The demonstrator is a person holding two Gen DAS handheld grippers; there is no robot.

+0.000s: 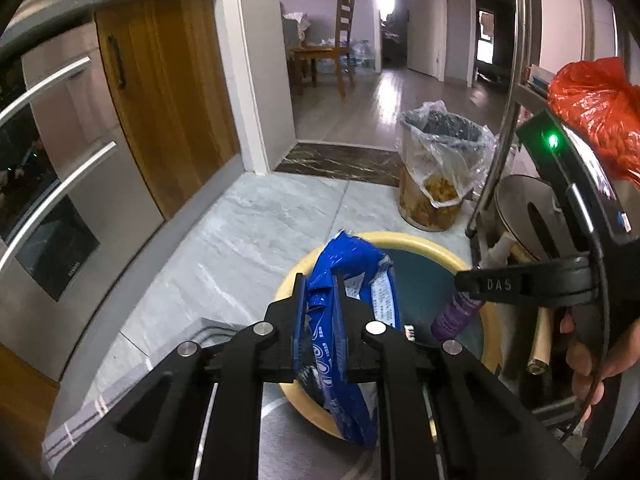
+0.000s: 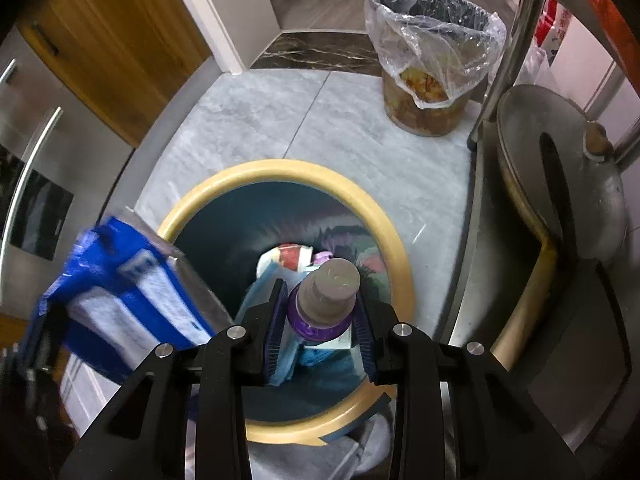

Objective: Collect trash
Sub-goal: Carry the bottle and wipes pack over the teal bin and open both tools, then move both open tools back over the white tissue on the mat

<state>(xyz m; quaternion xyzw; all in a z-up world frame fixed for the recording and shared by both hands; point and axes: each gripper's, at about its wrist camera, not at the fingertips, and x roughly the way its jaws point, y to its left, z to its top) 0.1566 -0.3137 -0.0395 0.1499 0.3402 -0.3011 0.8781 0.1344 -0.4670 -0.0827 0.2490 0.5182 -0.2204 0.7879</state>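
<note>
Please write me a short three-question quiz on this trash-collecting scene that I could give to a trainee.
1. True or false: the left gripper is closed on the blue wrapper.
2. What does the right gripper hold? A) a glass jar B) a purple bottle C) a spoon
3. Fill in: both grippers hang over the bin with the ____-coloured rim.

Key
1. True: the wrapper is pinched between its fingers.
2. B: the purple bottle sits between the fingers, cap toward the camera.
3. Yellow: the yellow-rimmed bin already holds some trash, while the lined trash can stands farther off by the doorway.
</note>
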